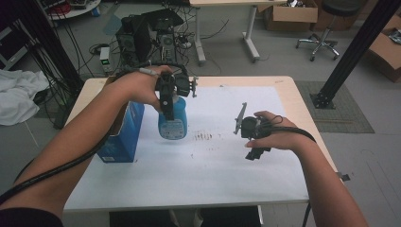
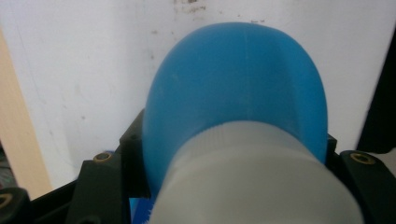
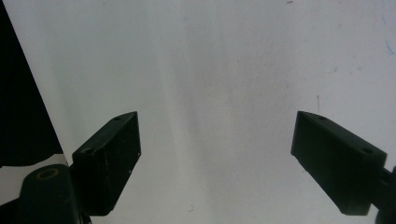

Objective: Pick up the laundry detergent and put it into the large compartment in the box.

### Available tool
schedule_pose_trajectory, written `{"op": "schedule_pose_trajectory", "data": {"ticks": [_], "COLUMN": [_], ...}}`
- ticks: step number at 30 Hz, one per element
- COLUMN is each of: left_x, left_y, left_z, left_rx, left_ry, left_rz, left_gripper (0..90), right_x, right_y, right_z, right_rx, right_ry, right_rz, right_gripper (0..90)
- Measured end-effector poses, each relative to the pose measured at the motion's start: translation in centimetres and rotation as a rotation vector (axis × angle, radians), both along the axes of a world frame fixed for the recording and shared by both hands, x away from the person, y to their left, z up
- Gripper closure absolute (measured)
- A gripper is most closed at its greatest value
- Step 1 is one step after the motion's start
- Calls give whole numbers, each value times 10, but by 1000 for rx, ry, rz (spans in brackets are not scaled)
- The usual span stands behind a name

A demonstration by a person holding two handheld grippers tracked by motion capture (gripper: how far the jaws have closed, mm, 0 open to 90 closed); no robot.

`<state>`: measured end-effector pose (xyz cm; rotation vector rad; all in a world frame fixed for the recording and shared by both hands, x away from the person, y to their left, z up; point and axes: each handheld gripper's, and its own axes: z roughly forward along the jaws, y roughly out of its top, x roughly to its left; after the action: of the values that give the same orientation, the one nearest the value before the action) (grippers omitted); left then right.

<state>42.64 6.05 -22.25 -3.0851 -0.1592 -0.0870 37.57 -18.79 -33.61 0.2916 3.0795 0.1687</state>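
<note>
A blue bottle (image 1: 173, 124) with a white cap stands upright over the white sheet (image 1: 213, 161), left of the middle. My left gripper (image 1: 166, 101) comes down from above and is shut on its neck. In the left gripper view the blue body (image 2: 238, 84) and white cap (image 2: 257, 182) sit between the black jaws of my left gripper (image 2: 232, 140). My right gripper (image 1: 255, 151) hovers low over the sheet to the right, apart from the bottle. Its jaws are wide open in the right gripper view (image 3: 217, 140), with bare sheet between them.
A blue carton (image 1: 120, 137) stands at the table's left edge, close beside the bottle. Dark smudges (image 1: 203, 136) mark the sheet near the middle. Beyond the wooden table edge (image 1: 283, 82) are computer towers, cables, another desk and a stool.
</note>
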Motion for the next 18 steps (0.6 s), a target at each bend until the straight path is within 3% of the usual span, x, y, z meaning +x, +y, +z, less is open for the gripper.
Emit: {"op": "schedule_pose_trajectory", "data": {"ticks": [1,2,4,6,7,13,14,16,18], "left_x": [0,1,1,2,2,1,1,0,-2], "left_y": [0,1,2,3,3,7,7,11,13], "left_z": [0,8,10,19,19,37,37,49,56], "left_rx": [0,-9,-11,-16,-16,-19,-19,-24,-25], "left_ry": [0,16,20,37,37,34,34,35,33], "left_rz": [0,56,70,133,133,256,256,327,341], "left_gripper": [386,386,386,386,386,385,385,385,385], "right_x": [0,0,0,0,0,0,0,0,0], "right_y": [0,1,2,3,3,5,5,5,5], "right_z": [0,0,0,1,1,1,0,0,1], "right_rx": [0,6,3,2,2,6,9,9,5], "right_ry": [0,1,0,2,2,2,2,1,-3], "right_rz": [0,1,3,11,11,25,25,28,34], "right_gripper": [159,159,159,159,159,159,159,159,159]}}
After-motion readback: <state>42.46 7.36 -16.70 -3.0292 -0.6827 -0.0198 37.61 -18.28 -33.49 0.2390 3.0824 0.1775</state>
